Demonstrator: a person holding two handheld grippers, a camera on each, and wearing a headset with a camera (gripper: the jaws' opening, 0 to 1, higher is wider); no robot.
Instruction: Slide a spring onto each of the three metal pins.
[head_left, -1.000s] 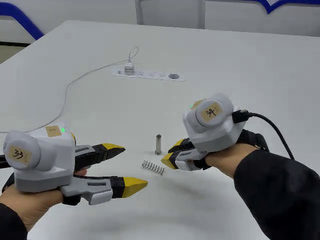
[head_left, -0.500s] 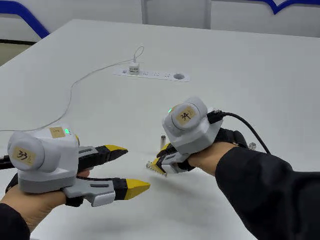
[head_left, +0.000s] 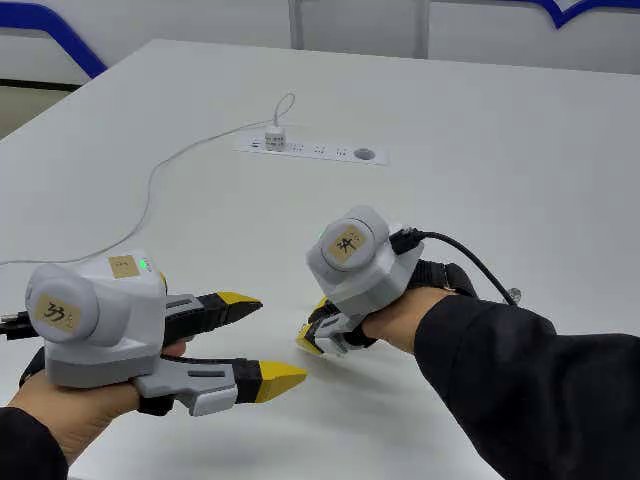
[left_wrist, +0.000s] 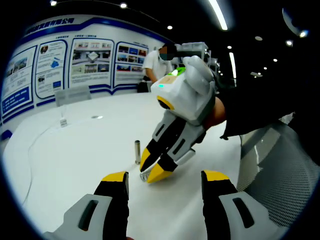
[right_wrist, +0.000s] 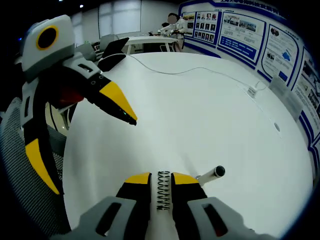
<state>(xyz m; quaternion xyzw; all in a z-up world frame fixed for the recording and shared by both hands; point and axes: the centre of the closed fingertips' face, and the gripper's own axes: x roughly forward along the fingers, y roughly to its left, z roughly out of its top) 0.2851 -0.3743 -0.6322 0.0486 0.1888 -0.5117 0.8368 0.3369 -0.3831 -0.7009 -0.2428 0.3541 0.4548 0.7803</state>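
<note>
**Getting the spring up without it pinging off**

We've got the right gripper (left_wrist: 152, 167) down at the counter (head_left: 450, 130), jaws narrow and pinched on the spring (right_wrist: 163, 192), which lies lengthwise between the yellow tips. It's near us, with the one upright pin (left_wrist: 137, 151) just on its far side. The left gripper (head_left: 278, 337) hangs off to the left, jaws wide, holding nothing.

Our take: go light on the squeeze so the coil doesn't buckle or shoot out. Lift straight, tip the spring upright, and line its open end over the pin top before lowering. The free gripper could steady the pin if it wobbles.
</note>
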